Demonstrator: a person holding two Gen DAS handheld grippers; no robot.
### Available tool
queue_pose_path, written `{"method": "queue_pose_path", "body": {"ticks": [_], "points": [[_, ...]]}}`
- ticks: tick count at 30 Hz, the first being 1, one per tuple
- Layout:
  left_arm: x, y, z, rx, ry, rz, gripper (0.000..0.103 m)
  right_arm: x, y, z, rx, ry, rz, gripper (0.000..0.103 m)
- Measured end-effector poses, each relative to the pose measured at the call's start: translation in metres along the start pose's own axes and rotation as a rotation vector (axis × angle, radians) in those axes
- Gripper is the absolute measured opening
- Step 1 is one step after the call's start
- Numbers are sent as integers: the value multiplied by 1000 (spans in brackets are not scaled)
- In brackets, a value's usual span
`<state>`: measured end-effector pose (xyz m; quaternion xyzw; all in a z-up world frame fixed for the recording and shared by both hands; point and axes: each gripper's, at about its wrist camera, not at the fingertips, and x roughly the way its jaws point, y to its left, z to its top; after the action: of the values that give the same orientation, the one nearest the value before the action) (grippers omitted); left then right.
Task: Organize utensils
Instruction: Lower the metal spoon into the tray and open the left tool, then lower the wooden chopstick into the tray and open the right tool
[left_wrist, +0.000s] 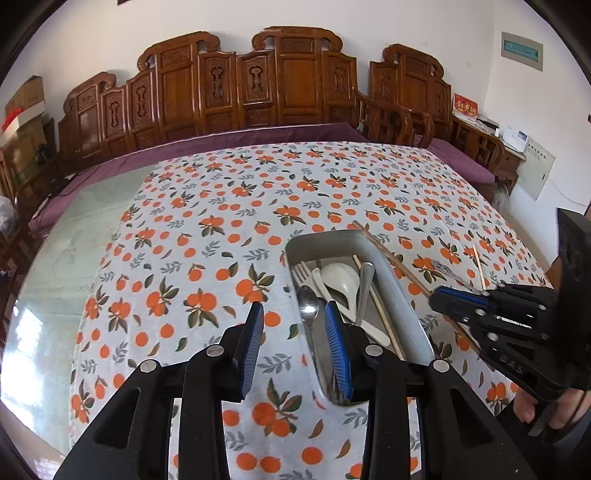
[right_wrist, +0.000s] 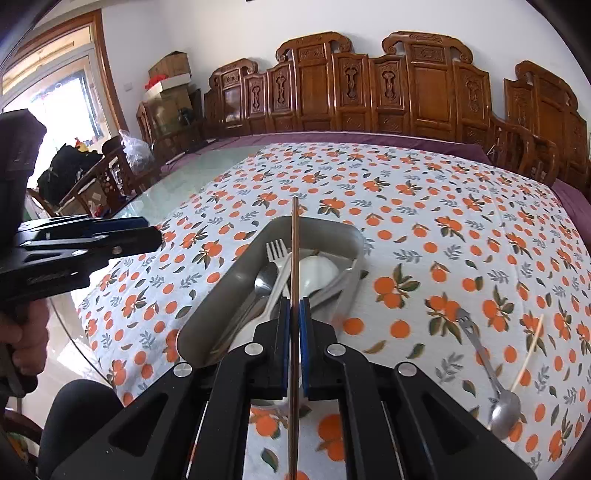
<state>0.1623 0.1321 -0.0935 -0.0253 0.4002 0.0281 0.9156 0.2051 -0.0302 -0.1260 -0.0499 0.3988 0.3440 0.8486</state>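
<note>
Grey tray (right_wrist: 218, 295) on the orange-print tablecloth (right_wrist: 424, 206) already holds a fork, spoons and a chopstick. The right gripper (right_wrist: 294, 314), jaws clamped on a brown chopstick (right_wrist: 294, 240), holds it above the tray. The left gripper (left_wrist: 295, 332) hovers part-open and empty, while a slotted spoon (right_wrist: 491, 373) and pale stick (right_wrist: 528, 350) remain near the cloth's right edge.

Both grippers are matte black plastic, angular and ribbed with long cut-out slots; the left gripper (left_wrist: 295, 343) carries blue ridged pads (left_wrist: 338, 347) on its fingers, round silver screws at each pivot; the right gripper (right_wrist: 294, 325) matches, blue pads, silver screws; a hand (right_wrist: 24, 343) wraps a black handle; dark trousers (right_wrist: 79, 413) below.
</note>
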Motion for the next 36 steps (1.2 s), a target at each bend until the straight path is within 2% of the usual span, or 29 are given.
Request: {"method": "queue_pose_path", "body": {"ticks": [6,12,22,28,36], "points": [[-8,13,-8,-20,-8,2,37,25,6,9,25,43,10,6],[-7,24,-19,-38,4,6,37,55,12,8,31,106,-2,6],[-6,32,-33,-58,11,18,37,84,9,5,87,155,-8,6],[-8,29,-34,-55,8,10,37,73,4,5,116,116,41,9],[-9,0,-31,-11,5,-14,39,15,-17,6,70,23,42,9]]}}
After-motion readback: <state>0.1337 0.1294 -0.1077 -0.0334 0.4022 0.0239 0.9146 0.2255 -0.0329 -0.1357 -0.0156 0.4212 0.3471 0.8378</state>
